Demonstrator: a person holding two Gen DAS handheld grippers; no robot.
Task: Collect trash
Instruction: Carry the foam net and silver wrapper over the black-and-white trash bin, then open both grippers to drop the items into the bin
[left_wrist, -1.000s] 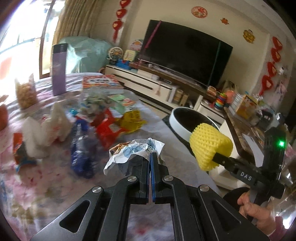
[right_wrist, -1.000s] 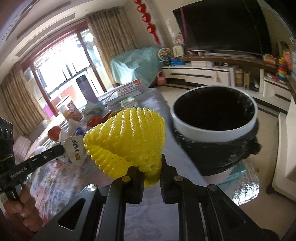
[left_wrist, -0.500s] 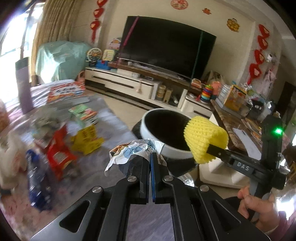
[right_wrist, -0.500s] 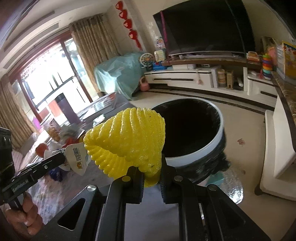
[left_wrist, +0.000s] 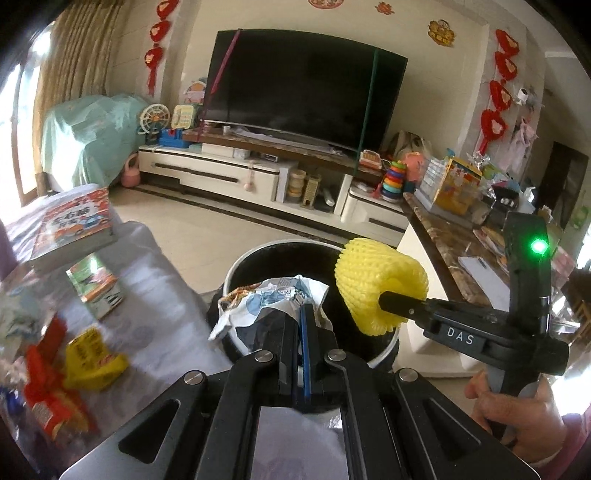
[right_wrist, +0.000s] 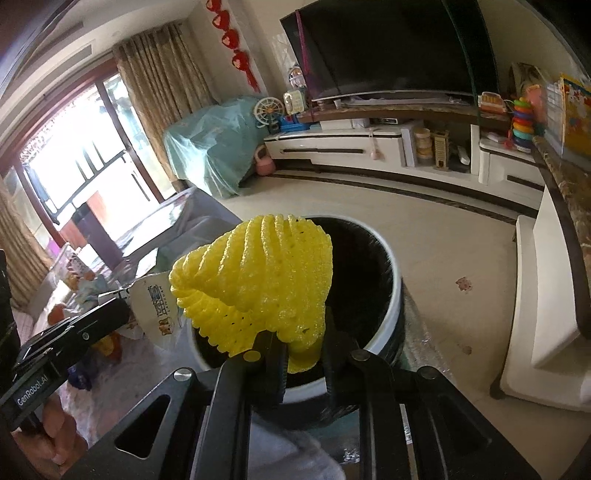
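Foam net (right_wrist: 255, 284), yellow, between R gripper (right_wrist: 304, 354) jaws, which are opening; hangs over bin (right_wrist: 388, 325) mouth. Wrapper (left_wrist: 273, 299), crumpled, clamped in L gripper (left_wrist: 303, 332), jaws together, at bin's near rim. More litter on table (left_wrist: 155, 332) to left.

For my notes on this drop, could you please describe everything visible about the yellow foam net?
The yellow foam net is a soft, ribbed mesh sleeve, squashed into a rough cone. Its narrow end sits between the jaws of the right gripper, which are opening. It hangs above the black-lined trash bin, beside the crumpled wrapper.
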